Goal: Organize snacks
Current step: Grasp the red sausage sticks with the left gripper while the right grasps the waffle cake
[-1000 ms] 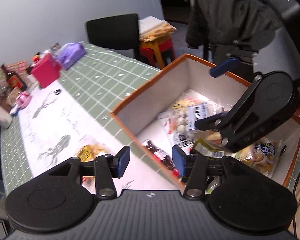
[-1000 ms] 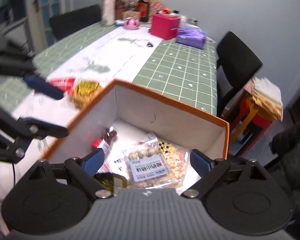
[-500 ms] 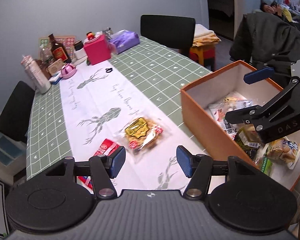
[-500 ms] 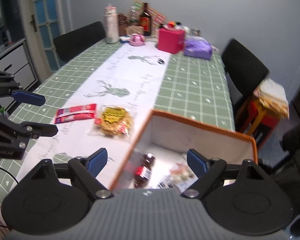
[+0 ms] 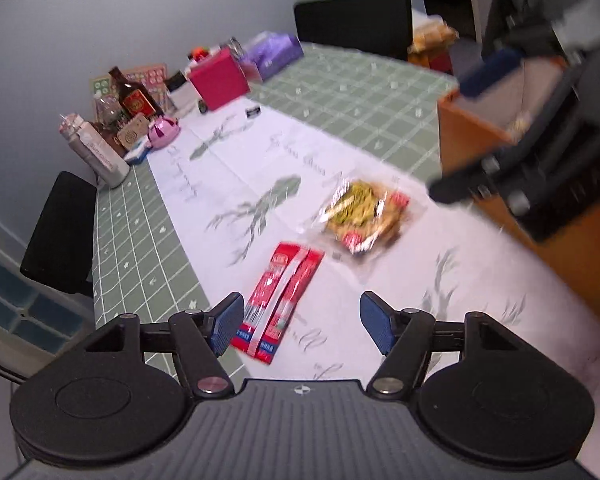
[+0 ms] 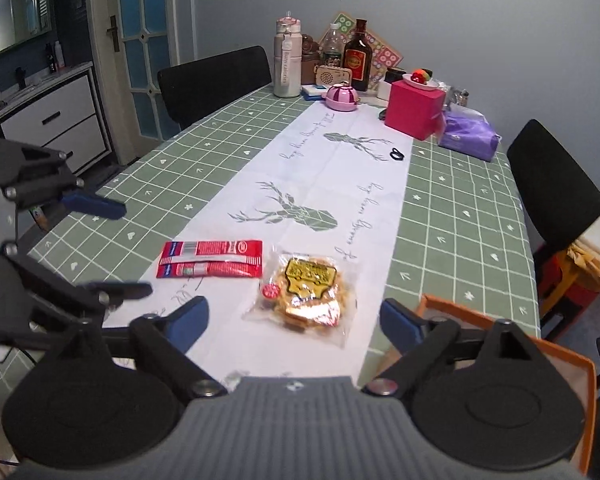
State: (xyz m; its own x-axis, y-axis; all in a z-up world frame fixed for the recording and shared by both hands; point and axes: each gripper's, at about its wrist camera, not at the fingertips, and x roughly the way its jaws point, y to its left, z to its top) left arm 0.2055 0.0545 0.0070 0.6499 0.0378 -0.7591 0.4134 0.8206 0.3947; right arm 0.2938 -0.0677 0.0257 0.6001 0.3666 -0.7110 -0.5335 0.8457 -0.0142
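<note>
Left wrist view: we see our left gripper (image 5: 302,322) with its fingers (image 5: 226,320) spread wide and empty; they have just been opening further. The red snack packet (image 5: 286,292) lies flat on the white runner (image 5: 228,168) right ahead, its near end low between the fingers, untouched by either one. Just beyond it to the right lies the clear bag of yellow snacks (image 5: 364,212), close to the packet but apart from it. The orange box (image 5: 472,140) stands at the right edge of the counter (image 5: 140,216), partly hidden by the blurred right gripper.

From the right wrist view, our right gripper (image 6: 294,320) also has its fingers (image 6: 190,320) set wide with nothing held, having just opened further. The yellow snack bag sits just ahead, between the fingers and beyond their tips. The red packet lies to its left, nearly touching. The box's corner shows at lower right. The left gripper hangs at the left edge, open, beside the red packet.
</note>
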